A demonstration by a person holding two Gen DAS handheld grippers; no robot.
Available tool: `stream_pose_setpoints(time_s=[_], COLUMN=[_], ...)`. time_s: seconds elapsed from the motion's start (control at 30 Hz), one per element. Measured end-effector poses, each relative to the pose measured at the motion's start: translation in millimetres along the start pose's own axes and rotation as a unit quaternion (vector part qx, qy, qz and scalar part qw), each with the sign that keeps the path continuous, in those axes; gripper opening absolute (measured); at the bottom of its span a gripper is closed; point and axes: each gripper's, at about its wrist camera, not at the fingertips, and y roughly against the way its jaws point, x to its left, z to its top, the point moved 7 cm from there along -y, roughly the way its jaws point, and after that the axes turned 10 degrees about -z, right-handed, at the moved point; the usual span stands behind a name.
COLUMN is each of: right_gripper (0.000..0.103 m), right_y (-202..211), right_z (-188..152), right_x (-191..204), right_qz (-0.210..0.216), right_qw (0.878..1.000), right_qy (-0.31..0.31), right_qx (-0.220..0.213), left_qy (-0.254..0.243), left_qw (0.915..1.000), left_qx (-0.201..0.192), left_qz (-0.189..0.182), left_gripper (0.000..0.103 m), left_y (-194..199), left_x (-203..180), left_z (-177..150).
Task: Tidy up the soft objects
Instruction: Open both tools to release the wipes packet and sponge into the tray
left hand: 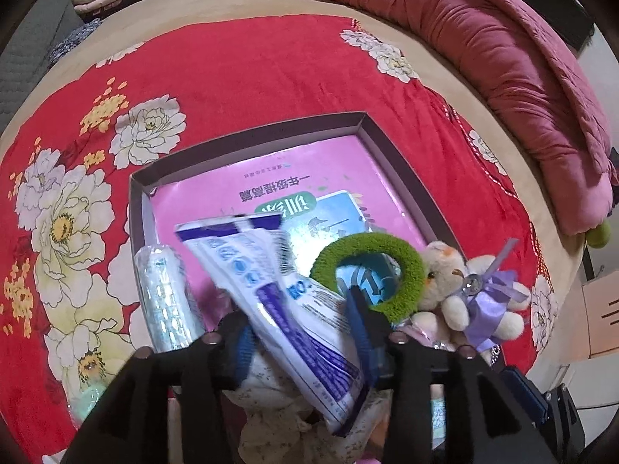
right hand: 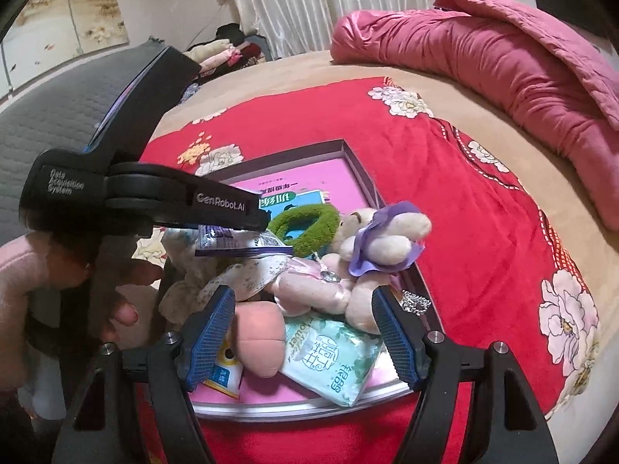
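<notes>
Red floral blanket covers the bed, bearing a shallow box of soft objects. Left hand-held gripper: jaws apart around a white-and-blue packet angled over the box's near left; contact with the pads cannot be told. Centre: green ring. Right: plush bear. Right hand-held gripper: jaws apart, empty, above a tissue pack.

Red floral blanket, pink quilt, green ring, purple-ribboned cream bear, pink book.
</notes>
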Motion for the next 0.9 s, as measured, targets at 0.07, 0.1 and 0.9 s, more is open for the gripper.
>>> stream_pose_setpoints(time_s=[0.07,0.1,0.9], right_gripper=[0.075,0.075,0.076], right_y=[0.4,0.3,3.6], right_z=[0.5,0.5,15.6], right_x=[-1.4,-1.8,-6.7], right_qz=[-0.003,-0.003,-0.022], right_qw=[1.000,1.000,1.000], right_qy=[-0.002,-0.002,-0.006], right_qx=[0.000,0.001,-0.015], left_qy=[-0.006,-0.010,-0.087], left_qw=[1.0000,0.9999,0.9918], left_qx=[-0.003,-0.006,-0.094], left_qz=[-0.001,-0.001,0.012], left_gripper=[0.057,0.058,0.072], left_y=[2.7,4.6,73.0], left_x=[-3.0,-4.8,-35.2], left_z=[0.3,0.5,15.9])
